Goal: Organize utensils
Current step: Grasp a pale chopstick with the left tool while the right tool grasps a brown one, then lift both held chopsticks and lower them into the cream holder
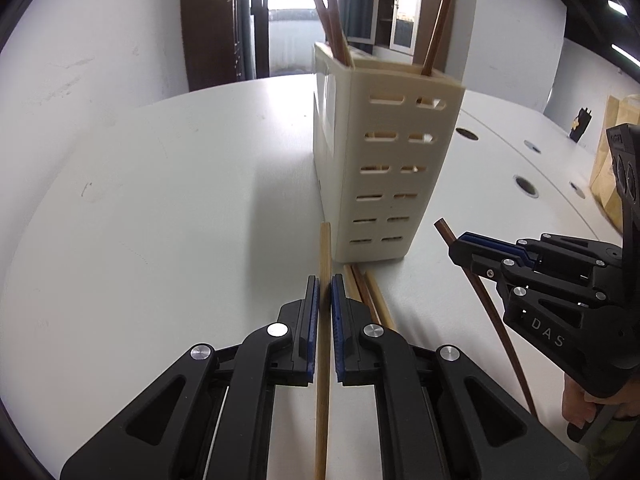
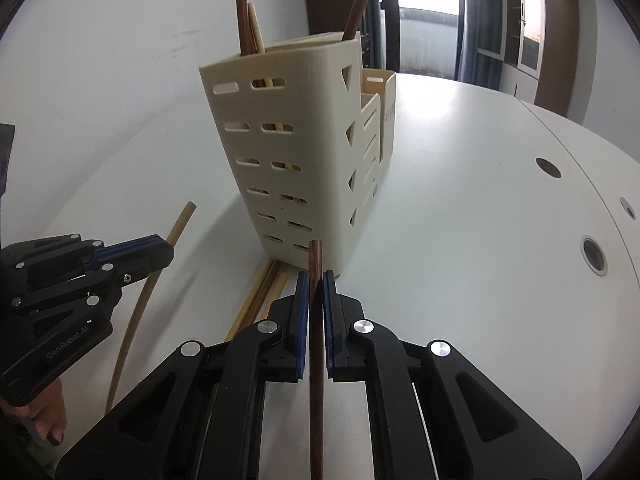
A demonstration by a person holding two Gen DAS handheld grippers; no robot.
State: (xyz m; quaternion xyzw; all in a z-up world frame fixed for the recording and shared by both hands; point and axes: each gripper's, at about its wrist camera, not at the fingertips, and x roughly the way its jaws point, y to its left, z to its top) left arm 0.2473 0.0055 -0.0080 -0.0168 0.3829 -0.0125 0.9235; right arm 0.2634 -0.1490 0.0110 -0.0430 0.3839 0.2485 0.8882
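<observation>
So both grippers are clamped down right now, each on its own chopstick. The left gripper (image 1: 324, 280) has its blue pads pinched tight on a light wooden chopstick (image 1: 322, 360), which runs straight down between the jaws with its tip poking out past the fingertips toward the holder. The right gripper (image 2: 316, 276) is doing the same thing with a dark brown chopstick (image 2: 316, 360), pads squeezed on it and the blunt end sticking up just ahead of the tips. From the left wrist view you can see the right gripper off to the side with that dark stick hanging out below it, and a bit of the person's hand (image 1: 576, 404) on the handle.

Just in front of both sits the cream utensil holder (image 1: 384, 168), upright on the white table (image 1: 160, 200), slotted on the side and split into compartments. It already has a few chopsticks standing in it, some dark and one or two light, leaning out the top.

Right at the foot of the holder, a small bunch of loose chopsticks (image 2: 260, 292) lies flat on the table, between the two grippers.

Farther back there's a doorway and a cabinet with glass doors (image 1: 400, 12).
</observation>
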